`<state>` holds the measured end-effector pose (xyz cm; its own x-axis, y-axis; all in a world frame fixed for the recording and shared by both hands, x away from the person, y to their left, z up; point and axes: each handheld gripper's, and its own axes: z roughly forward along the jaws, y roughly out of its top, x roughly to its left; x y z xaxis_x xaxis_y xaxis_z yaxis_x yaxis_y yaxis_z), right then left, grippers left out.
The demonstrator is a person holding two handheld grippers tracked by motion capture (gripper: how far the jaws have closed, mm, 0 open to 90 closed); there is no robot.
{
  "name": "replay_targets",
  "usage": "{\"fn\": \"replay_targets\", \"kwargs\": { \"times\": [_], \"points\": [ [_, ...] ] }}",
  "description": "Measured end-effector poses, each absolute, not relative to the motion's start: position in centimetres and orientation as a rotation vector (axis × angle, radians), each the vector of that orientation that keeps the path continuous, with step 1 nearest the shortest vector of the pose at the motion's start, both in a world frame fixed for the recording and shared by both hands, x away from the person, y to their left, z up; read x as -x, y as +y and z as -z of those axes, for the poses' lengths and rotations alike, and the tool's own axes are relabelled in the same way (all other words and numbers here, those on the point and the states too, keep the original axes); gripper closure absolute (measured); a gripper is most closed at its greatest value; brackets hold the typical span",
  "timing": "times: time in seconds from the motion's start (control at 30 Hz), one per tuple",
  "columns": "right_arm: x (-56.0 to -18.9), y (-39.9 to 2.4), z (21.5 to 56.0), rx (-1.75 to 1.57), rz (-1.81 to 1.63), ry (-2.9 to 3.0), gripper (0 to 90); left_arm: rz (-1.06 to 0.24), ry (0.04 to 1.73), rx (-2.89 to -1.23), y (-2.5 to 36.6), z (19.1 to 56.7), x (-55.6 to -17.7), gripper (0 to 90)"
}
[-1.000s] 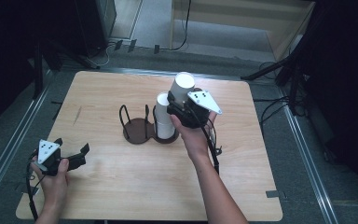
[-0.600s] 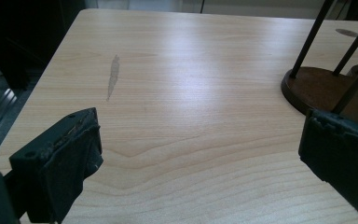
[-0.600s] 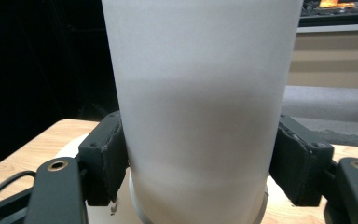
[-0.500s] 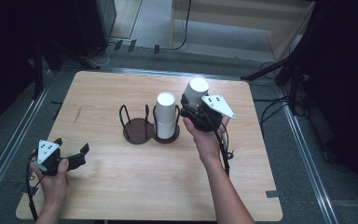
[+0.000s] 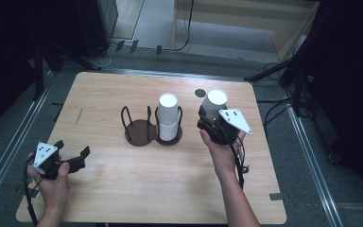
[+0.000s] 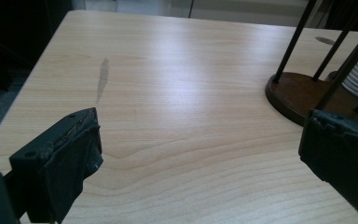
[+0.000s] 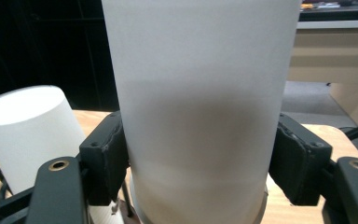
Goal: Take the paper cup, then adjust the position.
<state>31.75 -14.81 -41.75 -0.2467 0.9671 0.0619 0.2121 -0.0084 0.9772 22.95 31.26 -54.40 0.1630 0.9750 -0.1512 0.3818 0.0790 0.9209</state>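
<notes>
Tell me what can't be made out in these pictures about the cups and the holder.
- Held white cup: its top and bottom are cut off by the right gripper view's edges; in the high view the right gripper hides its lower part.
- Stack of cups in the dark two-ring holder: how many cups it holds is too small to count.
- Left gripper view: its right jaw covers part of the holder's base.
</notes>
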Motion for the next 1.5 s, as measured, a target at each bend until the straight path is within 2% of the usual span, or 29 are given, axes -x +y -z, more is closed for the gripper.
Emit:
{"fn": "replay_targets", "kwargs": {
  "times": [0.3, 0.77, 1.2, 1.5],
  "points": [
    [-30.0, -16.2, 45.1, -1.284, -1.261, 1.562, 28.3, -0.798, 1.381, -1.541, 30.2, 53.9, -22.9, 0.0],
    [-27.8, -16.0, 48.4, -1.241, -1.155, 1.619, 28.3, -0.671, 1.255, -1.619, 25.2, 51.6, -23.3, 0.0],
    [-26.6, -14.4, 49.0, -1.168, -1.128, 1.646, 28.8, -0.568, 1.092, -1.687, 19.1, 47.7, -24.7, 0.0],
    [-25.8, -13.4, 50.1, -1.09, -1.074, 1.686, 29.4, -0.485, 1.003, -1.742, 16.5, 47.6, -24.8, 0.0]
  ]
}}
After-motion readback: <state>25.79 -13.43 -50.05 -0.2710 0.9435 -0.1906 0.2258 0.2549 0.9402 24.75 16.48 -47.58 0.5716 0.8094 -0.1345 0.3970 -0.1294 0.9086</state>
